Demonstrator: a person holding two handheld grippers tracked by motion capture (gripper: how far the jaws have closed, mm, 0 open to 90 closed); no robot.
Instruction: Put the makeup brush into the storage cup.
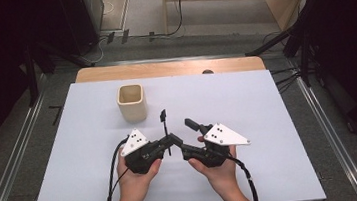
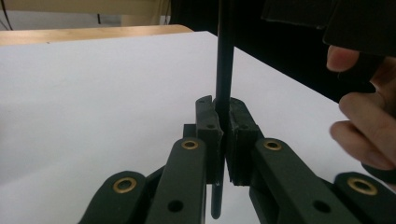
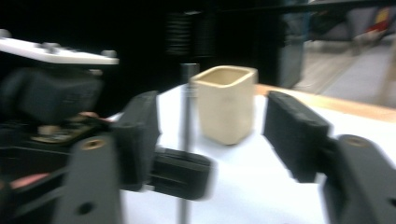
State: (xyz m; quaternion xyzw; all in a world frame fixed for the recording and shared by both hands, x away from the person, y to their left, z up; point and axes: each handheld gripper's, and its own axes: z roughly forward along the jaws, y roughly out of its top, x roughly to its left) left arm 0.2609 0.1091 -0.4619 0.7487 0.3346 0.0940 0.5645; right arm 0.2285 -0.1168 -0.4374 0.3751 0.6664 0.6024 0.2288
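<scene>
- My left hand-held gripper (image 1: 171, 139) is clamped on a thin dark rod (image 1: 165, 127), which looks like a pen or a small brush; I hold it upright above the counter (image 1: 273, 161), near its front middle.
- In the left gripper view the rod (image 2: 224, 70) sits firmly between the two pads, and its lower end hangs free under them.
- My right hand-held gripper (image 1: 184, 149) is just beside it, with the jaws wide apart and nothing in them.
- I judge the pick-up is done; the placing is left, probably into the beige square cup (image 1: 132, 102).
- The cup stands empty behind and to the left, near the rod.
- Nothing stands between rod and cup; only my right hand-held gripper is close.
</scene>
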